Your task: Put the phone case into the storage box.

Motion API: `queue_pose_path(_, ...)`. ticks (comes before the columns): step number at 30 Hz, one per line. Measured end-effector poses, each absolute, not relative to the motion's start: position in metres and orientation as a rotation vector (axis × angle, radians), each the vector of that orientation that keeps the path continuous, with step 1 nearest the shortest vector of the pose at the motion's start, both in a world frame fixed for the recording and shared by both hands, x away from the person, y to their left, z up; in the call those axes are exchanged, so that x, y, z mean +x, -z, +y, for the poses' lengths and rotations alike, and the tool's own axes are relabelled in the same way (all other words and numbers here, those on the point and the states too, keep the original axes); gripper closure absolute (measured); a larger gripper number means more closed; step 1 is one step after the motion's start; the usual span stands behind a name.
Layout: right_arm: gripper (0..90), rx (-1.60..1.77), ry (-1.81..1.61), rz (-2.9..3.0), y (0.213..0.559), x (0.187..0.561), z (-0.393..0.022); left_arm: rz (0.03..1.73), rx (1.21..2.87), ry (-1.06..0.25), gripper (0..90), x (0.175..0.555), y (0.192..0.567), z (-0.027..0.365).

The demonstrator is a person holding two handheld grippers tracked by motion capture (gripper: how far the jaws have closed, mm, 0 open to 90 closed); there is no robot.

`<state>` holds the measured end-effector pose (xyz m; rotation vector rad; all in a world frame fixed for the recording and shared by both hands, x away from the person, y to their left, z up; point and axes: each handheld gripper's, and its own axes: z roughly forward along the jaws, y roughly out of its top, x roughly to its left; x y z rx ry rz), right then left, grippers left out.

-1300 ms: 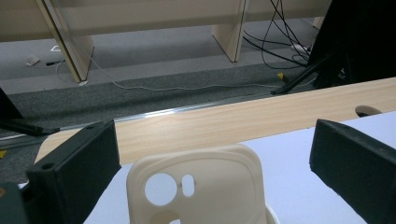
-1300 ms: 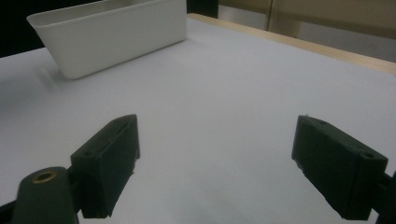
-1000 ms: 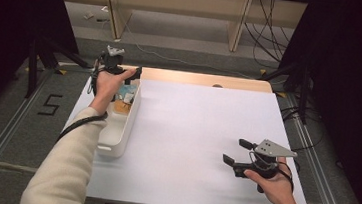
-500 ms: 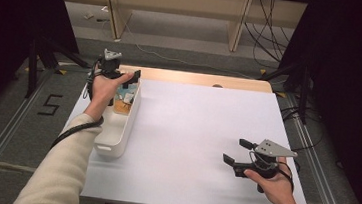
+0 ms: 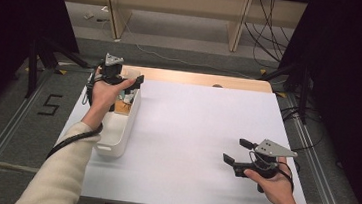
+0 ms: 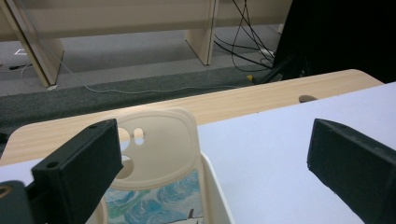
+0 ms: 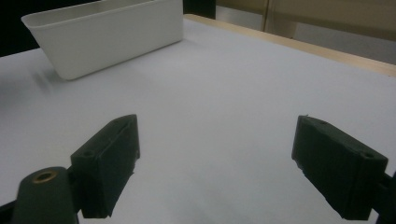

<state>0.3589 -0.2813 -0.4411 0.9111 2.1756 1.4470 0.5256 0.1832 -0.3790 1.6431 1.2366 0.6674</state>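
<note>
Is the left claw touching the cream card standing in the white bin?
Apart. The left gripper view shows the left claw wide open, with the cream card standing beyond its jaws.

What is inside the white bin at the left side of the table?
In the white bin, at its far end, stands a cream plastic card with cut-out holes and a blue-green picture below. The left gripper and hand cover the rest there; the near end looks empty.

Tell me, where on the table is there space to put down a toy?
The big bare stretch of the white table lies between the white bin on the left side and the right gripper, open near the right edge. It is crowded at the bin's far end, where the open left gripper hovers over the cream card pack inside.
</note>
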Motion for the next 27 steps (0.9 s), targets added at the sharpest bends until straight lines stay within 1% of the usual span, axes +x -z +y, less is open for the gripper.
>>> queue_pose_path(19,15.9,0.914,-1.442,2.172,0.441,0.359,-0.282,1.163,1.685,-0.639,2.4,0.497,0.385,0.177)
queue_pose_path(27,15.9,0.914,-1.441,2.173,0.441,0.359,-0.282,1.13,1.695,-0.604,2.7,0.485,0.384,0.173)
